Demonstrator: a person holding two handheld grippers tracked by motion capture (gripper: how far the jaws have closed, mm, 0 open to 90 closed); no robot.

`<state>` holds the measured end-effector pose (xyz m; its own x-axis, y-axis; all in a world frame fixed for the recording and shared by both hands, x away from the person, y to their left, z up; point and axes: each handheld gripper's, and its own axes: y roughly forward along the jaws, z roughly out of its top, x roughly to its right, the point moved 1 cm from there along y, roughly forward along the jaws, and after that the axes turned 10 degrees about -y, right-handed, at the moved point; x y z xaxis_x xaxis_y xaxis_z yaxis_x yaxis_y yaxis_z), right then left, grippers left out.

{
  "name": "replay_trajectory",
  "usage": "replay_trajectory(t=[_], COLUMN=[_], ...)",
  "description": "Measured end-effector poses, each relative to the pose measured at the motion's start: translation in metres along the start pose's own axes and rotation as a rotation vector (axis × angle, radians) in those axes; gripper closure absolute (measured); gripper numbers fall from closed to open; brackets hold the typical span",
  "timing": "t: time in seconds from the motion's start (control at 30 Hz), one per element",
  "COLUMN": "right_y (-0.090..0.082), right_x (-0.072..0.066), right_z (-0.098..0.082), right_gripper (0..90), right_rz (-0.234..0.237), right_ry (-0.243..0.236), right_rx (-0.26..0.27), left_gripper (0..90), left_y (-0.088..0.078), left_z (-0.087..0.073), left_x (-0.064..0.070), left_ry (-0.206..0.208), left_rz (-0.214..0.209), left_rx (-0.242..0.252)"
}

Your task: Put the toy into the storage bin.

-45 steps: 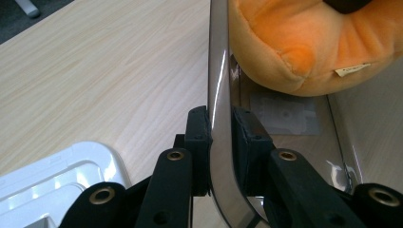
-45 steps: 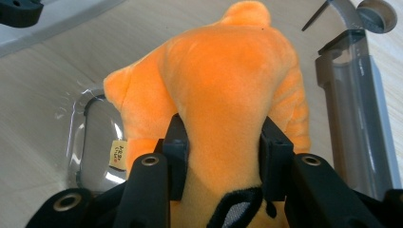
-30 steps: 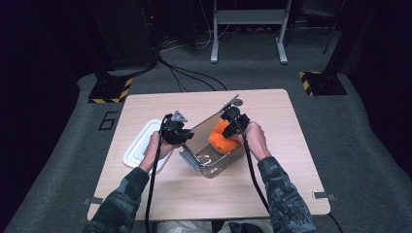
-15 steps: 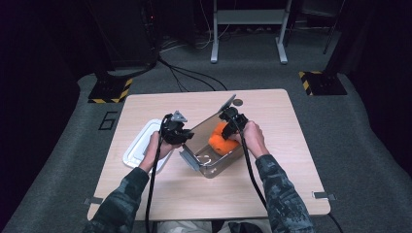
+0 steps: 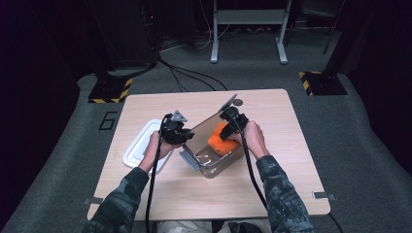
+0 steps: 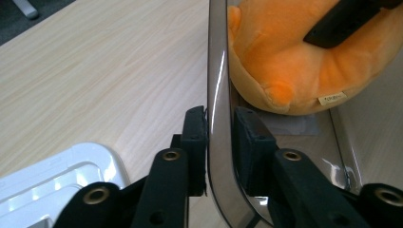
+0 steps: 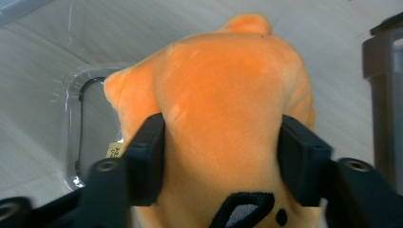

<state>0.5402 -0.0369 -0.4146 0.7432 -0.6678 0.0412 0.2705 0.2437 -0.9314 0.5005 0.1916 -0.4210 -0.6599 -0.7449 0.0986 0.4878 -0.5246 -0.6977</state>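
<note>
A clear plastic box [image 5: 210, 162] stands at the middle of the table. My left gripper [image 5: 179, 132] is shut on the box's near left wall; in the left gripper view its gripper [image 6: 219, 124] clamps the clear wall [image 6: 217, 71] from both sides. An orange plush toy [image 5: 221, 140] sits inside the box. My right gripper [image 5: 232, 122] is shut on the plush from above. In the right gripper view the gripper [image 7: 221, 152] presses into both sides of the plush [image 7: 223, 99], over the box floor [image 7: 90, 118].
A white lid [image 5: 140, 148] lies flat on the table left of the box, under my left hand, and shows as the lid [image 6: 57, 175] beside my left jaws. A small dark round object [image 5: 238, 102] rests behind the box. Bare wood lies toward the table's near edge.
The right gripper has shifted the plush only slightly inside the box. The left gripper keeps its hold on the wall.
</note>
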Motion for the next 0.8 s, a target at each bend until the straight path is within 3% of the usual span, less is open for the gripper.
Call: replay_trajectory(t=[0.13, 0.3, 0.4, 0.67, 0.8], right_y=[-0.004, -0.018, -0.027, -0.059, -0.073], right_x=[-0.002, -0.003, -0.005, -0.010, -0.012], right_z=[-0.001, -0.003, -0.007, -0.024, -0.037], right_gripper=[26.3, 16.0, 14.0, 7.4, 5.4], right_rz=[-0.014, -0.035, -0.036, -0.074, -0.098], right_ry=[0.004, -0.004, -0.011, -0.039, -0.047], right_rx=[0.026, 0.095, 0.121, 0.230, 0.286], left_gripper=[59.5, 41.5, 32.2, 16.4, 14.2], left_y=[-0.001, -0.003, -0.005, -0.016, -0.025], left_z=[0.004, 0.008, 0.010, 0.013, 0.014], left_x=[0.001, 0.002, 0.002, -0.003, -0.006], left_ry=[-0.014, -0.023, -0.030, -0.058, -0.069], left_rz=[0.016, 0.025, 0.022, 0.019, 0.017], left_rx=[0.004, 0.011, 0.023, 0.063, 0.083])
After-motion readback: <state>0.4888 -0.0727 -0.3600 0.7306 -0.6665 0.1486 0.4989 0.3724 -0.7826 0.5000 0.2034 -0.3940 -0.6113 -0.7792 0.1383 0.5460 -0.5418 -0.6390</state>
